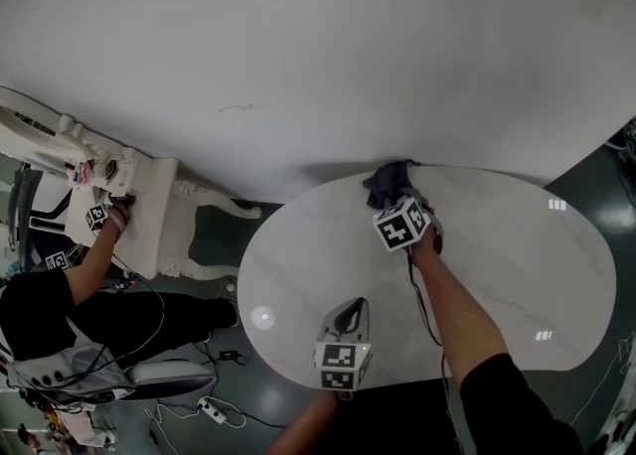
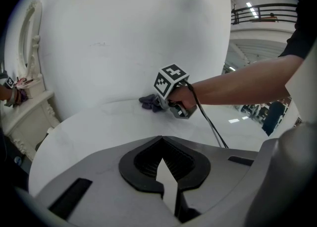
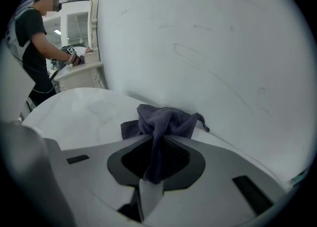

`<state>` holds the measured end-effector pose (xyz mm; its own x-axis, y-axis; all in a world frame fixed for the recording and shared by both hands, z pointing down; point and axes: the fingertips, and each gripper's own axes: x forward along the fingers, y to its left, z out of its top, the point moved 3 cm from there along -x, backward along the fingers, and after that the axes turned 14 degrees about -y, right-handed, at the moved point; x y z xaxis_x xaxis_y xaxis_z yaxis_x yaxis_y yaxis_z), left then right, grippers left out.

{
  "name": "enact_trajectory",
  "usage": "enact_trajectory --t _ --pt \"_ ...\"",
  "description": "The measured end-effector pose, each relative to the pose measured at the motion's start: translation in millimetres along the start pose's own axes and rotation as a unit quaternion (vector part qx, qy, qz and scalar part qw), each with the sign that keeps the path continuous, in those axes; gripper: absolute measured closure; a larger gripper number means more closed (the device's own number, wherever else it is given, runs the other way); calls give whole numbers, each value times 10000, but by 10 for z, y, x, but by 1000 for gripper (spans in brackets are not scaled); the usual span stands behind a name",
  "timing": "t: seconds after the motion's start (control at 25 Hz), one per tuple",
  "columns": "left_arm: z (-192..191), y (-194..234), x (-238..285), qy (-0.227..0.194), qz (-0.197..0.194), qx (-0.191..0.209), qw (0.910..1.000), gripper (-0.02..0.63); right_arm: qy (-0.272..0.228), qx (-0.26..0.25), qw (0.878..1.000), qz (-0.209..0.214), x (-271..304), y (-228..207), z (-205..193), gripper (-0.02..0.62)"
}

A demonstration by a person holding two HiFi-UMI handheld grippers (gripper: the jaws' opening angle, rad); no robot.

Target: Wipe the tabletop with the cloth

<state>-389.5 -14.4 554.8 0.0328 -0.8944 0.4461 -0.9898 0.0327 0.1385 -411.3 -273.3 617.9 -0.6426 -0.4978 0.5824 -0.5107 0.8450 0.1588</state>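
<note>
Purple-grey cloth (image 3: 166, 122) sits bunched at the tabletop's (image 1: 517, 274) far edge, just beside the white wall (image 1: 318, 46). Right gripper (image 3: 157, 144) pinches a fold so the loose part drags on the surface for wiping. Left gripper (image 2: 162, 144) hovers over the near edge, jaws pressed together on nothing, probably parked clear of the stroke.

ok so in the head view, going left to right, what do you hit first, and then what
white carved furniture → left gripper, empty → right gripper, shut on the cloth at the far edge of the tabletop
</note>
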Motion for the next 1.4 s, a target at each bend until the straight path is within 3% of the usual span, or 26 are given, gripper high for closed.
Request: enact_trajectory --t 0.44,0.72,1.4 --pt "-84 534 -183 -33 314 -242 9992 600 63 -502 9984 266 324 569 311 551" --pt "-80 769 -302 -94 549 -369 9978 600 -34 -796 9941 736 502 1076 548 551" --pt "-374 1404 -909 -125 1628 -823 9831 600 -370 -1554 9645 2105 649 2723 912 551"
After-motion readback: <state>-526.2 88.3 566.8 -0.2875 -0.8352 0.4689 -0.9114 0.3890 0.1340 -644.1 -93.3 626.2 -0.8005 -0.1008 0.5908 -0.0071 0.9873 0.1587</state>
